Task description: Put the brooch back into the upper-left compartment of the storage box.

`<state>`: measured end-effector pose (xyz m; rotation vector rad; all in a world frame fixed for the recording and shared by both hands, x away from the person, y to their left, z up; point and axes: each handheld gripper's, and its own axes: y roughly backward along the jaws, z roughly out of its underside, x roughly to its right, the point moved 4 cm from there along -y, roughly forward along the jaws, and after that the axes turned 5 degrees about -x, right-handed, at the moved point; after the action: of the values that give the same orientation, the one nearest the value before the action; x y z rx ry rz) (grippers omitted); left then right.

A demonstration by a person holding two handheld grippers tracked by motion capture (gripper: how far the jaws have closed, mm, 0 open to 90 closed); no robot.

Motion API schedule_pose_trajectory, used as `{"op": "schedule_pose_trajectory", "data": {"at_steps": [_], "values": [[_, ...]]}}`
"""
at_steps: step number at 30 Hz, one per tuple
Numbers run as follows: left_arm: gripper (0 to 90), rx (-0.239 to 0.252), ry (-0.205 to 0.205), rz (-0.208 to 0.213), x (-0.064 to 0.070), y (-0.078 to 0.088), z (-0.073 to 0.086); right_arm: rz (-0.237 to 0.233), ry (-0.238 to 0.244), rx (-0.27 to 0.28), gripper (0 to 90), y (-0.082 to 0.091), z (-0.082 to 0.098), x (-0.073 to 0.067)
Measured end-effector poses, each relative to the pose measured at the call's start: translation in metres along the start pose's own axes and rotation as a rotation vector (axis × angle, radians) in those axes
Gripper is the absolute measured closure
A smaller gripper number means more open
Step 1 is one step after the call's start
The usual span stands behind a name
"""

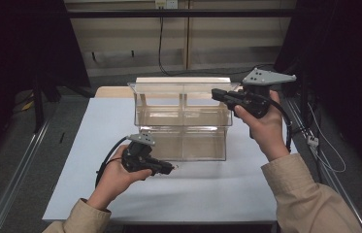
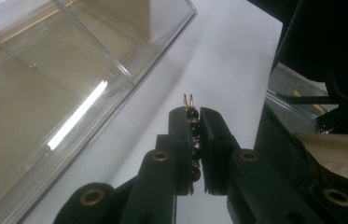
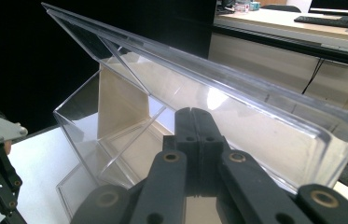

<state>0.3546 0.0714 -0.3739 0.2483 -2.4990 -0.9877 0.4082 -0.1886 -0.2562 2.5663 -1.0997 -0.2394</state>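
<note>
A clear plastic box [image 1: 183, 143] with several compartments stands mid-table, its lid [image 1: 183, 82] raised at the back. My left gripper [image 1: 170, 168] hovers just in front of the box's near wall [image 2: 45, 93]. It is shut [image 2: 196, 112] on a small piece of gold-and-black beaded jewellery [image 2: 191, 122] with two copper prongs poking past the tips. My right gripper [image 1: 214, 93] is at the lid's upper right corner, jaws shut [image 3: 192, 111] with no gap. The tips lie against the tilted lid [image 3: 255, 107]; whether they pinch it is unclear.
The box sits on a white tabletop [image 1: 96, 145] with bare surface to its left and in front. Metal rails [image 1: 18, 170] run along both sides of the table. Wooden shelving [image 1: 120, 39] and a hanging cable [image 1: 160, 43] stand behind it, with dark curtains at the sides.
</note>
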Motion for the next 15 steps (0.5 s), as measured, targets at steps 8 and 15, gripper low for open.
{"op": "schedule_pose_trajectory", "data": {"at_steps": [8, 15], "values": [[83.9, -0.004, -0.012, -0.002, 0.001, 0.009, -0.007, 0.003, -0.002, -0.001, 90.0, 0.000, 0.000, 0.001], [83.9, -0.011, -0.023, 0.001, 0.003, 0.014, -0.012, 0.004, -0.001, -0.002, 90.0, 0.001, 0.001, 0.001]]}}
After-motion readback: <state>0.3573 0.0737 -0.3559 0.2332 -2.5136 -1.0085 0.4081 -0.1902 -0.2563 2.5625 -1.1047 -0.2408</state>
